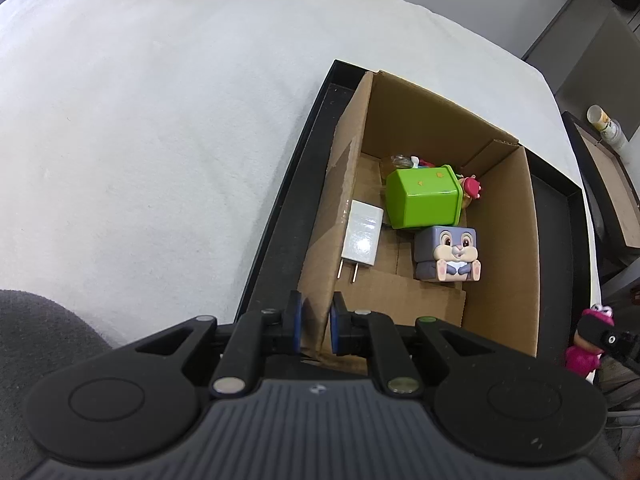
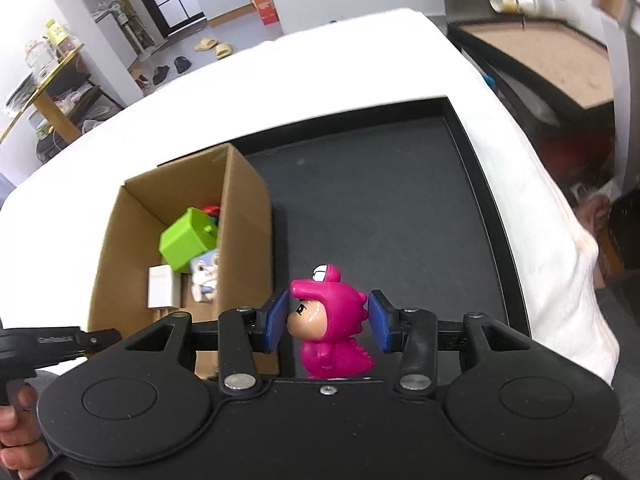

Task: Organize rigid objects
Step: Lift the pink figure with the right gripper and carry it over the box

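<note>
R gripper (image 2: 328,322) pads flank pink plastic dinosaur figurine (image 2: 330,324), unclamped: centre, close squarely. L gripper (image 1: 314,322) pinches brown cardboard box (image 1: 340,184) wall.

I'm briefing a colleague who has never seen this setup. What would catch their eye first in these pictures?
The bright pink dinosaur-suit figurine stands out, upright between the right gripper fingers at the near edge of the black tray. Next is the cardboard box on that tray, holding a lime green cube, a grey bunny block and a white charger. The left gripper pinches the box's near wall.
</note>
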